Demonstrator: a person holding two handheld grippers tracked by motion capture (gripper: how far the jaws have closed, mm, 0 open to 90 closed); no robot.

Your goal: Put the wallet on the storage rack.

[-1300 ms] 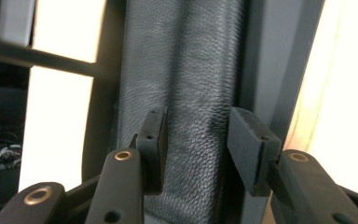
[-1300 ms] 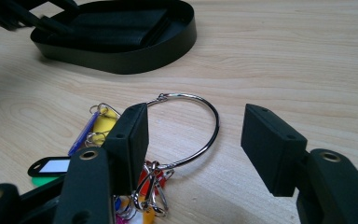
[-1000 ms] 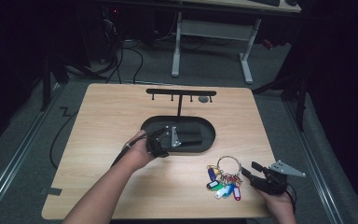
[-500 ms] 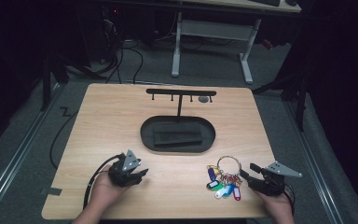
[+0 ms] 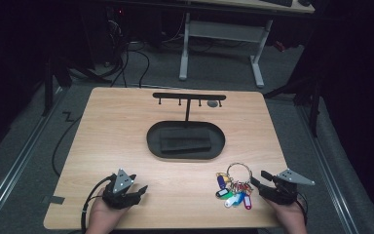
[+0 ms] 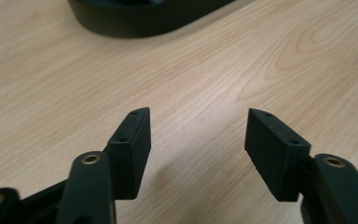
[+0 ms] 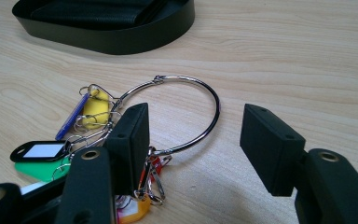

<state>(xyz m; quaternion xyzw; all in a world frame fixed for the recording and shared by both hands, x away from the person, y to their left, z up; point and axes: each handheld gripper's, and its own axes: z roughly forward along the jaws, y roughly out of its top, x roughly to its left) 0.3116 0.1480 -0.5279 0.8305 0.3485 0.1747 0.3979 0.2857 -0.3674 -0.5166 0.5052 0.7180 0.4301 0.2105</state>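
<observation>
A large metal key ring (image 5: 238,168) with several coloured tags (image 5: 233,196) lies on the wooden table near its front right. My right gripper (image 5: 258,178) rests just right of it, open. In the right gripper view the ring (image 7: 214,95) lies partly between the jaws without the pads (image 7: 133,135) pressing on it, and the tags (image 7: 95,105) fan out to the left. My left gripper (image 5: 139,191) sits at the front left, pointing toward the black oval tray (image 5: 152,141). Its jaws have just been opening, and only bare wood lies between its fingertips (image 6: 196,116).
A flat black pad (image 5: 185,145) lies in the oval tray. A black T-shaped rack (image 5: 189,96) with small hooks rises from the tray's back, a small grey thing (image 5: 213,103) at its right end. Cables and a white desk frame (image 5: 219,34) stand beyond the table.
My left hand has drawn back from the oval tray to the table's front left and sunk toward the wood. The right gripper and the key ring have stayed put.
</observation>
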